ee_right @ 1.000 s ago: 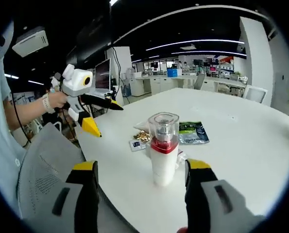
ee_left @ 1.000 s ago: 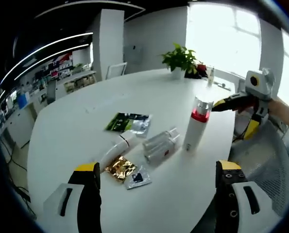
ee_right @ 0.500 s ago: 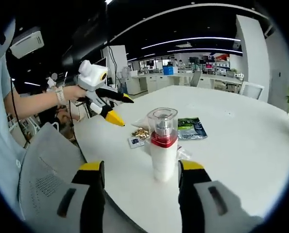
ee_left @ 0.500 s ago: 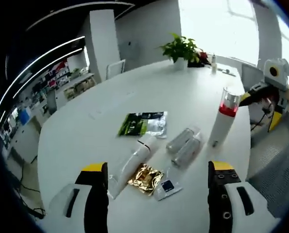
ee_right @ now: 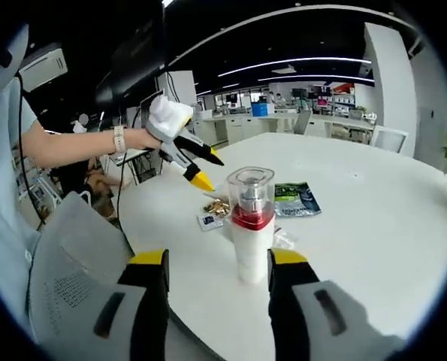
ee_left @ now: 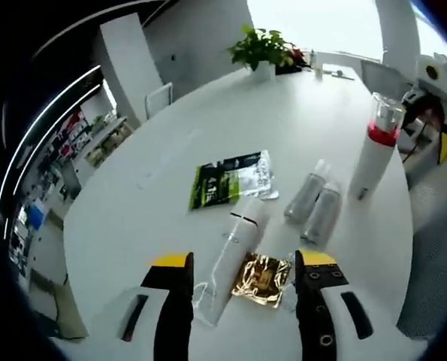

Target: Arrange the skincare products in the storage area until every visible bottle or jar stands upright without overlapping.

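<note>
1. On the round white bench [ee_left: 133, 173], one white pump bottle with a red collar and clear cap [ee_left: 376, 150] stands upright near the edge; the right tool [ee_right: 215, 259] sits just before it with jaws spread and nothing between them, apparently released.
2. Beyond the left tool [ee_left: 242, 263], a white tube [ee_left: 234, 248] lies flat, pointing toward the gap between its spread, empty jaws. I judge this the next item to be stood up, since the tool is lined up along it.
3. Beside the tube rest a gold foil sachet [ee_left: 264, 277], two clear small bottles [ee_left: 317, 207] lying side by side, and a green-and-silver sachet [ee_left: 234, 179].
4. The lying bottles touch each other, so separating them before raising either looks sensible.
5. A potted plant [ee_left: 261, 53] stands well apart at the far side.
</note>
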Motion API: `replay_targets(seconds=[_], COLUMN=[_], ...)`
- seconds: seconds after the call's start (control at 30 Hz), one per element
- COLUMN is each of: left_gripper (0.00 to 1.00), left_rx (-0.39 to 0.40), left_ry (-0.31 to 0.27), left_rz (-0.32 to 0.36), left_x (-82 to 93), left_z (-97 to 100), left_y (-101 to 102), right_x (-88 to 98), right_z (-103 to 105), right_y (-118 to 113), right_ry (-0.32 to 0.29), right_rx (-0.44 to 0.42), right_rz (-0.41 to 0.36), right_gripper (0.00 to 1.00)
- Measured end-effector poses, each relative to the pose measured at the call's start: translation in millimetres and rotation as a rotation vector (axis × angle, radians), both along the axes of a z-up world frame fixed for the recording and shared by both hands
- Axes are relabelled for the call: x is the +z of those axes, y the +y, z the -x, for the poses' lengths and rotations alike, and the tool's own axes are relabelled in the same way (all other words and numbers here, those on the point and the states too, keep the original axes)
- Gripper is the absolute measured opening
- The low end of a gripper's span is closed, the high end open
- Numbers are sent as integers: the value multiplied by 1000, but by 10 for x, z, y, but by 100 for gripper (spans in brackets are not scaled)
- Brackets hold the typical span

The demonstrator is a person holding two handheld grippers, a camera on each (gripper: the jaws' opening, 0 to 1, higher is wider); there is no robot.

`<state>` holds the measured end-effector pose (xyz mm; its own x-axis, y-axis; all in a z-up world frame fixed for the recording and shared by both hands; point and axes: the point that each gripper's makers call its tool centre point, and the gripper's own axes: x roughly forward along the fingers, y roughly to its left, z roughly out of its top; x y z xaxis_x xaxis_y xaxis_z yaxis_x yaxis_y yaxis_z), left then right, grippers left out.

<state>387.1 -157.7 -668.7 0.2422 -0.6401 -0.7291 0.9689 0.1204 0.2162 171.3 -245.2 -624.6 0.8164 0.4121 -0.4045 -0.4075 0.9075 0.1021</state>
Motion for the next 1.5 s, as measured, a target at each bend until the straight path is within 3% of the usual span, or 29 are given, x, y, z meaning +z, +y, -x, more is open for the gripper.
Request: replay_targets(seconds=[0.17,0.37,0.57,0.97,1.4,1.5], left_gripper=[42,42,41,37,36,35], left_rx=[-45,-94,-97,-189,-253,-271], left_ry=[-5,35,89,141,172,151], left_rz=[-81,-163,-168,-295,-396,-427], left_x=[-159,-349,-372,-590,-727,-768], left_z=[-83,-122,-226,-301,-317,-334], left_y=[-14,-38,-80,-93,-133,-116], right_x=[-22,-52,-77,-87,-135,-136], right_z=[12,31,60,25,40,40], right_y=[6,9,-4,-74,-114,-126], right_ry=[11,25,38,58,80,80], right_rx=[7,6,-4,-20,-42,-51], right_rz=[27,25,23,21,18,14], right_gripper=[54,54,53,52,52,51])
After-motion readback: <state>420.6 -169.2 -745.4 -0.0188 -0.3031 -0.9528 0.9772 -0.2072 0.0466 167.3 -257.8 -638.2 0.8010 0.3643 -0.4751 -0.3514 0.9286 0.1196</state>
